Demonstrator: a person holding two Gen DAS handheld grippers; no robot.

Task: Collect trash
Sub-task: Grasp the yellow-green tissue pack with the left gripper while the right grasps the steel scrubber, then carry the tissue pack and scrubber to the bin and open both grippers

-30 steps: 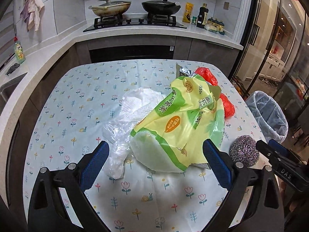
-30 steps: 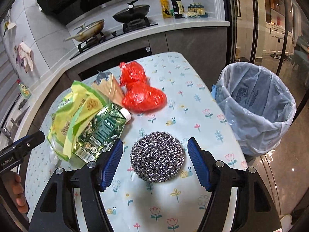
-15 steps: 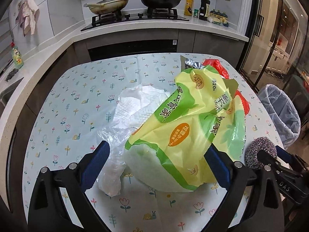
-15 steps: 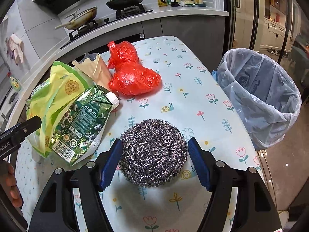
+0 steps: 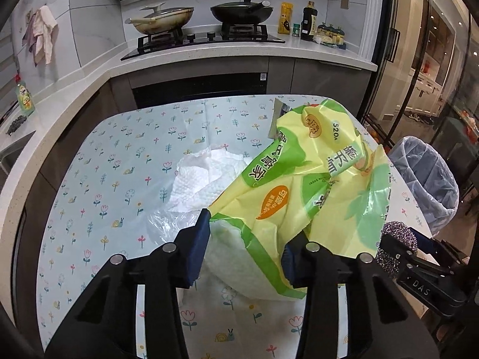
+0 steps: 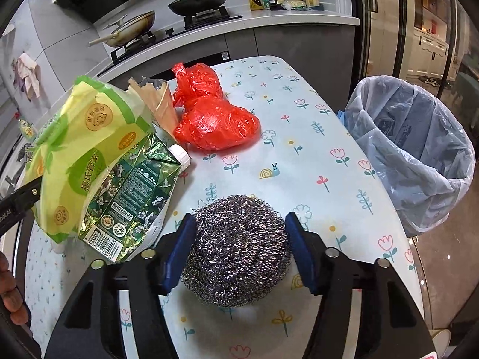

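Note:
My left gripper (image 5: 248, 233) is closing on a yellow-green plastic bag (image 5: 299, 191); both pads press its crumpled lower part, and the bag hides the right fingertip. Beside the bag lie a white paper towel (image 5: 206, 176) and clear plastic film (image 5: 167, 224). My right gripper (image 6: 239, 218) is closing around a steel wool scourer (image 6: 239, 251) on the flowered tablecloth (image 6: 299, 155), a blue pad touching each side. Left of it are the same yellow-green bag (image 6: 77, 137), a green foil pouch (image 6: 131, 191), a brown paper wrapper (image 6: 158, 101) and a red plastic bag (image 6: 215, 119).
A bin with a pale blue liner (image 6: 413, 149) stands off the table's right edge, also the bin (image 5: 425, 179) in the left wrist view. Behind the table runs a counter with a hob and two pans (image 5: 203, 27). A person's hand (image 6: 9, 293) shows at lower left.
The left jaws came together from wide apart onto the yellow-green bag, which bunched up and rose. The right gripper sank over the scourer and its jaws narrowed onto it.

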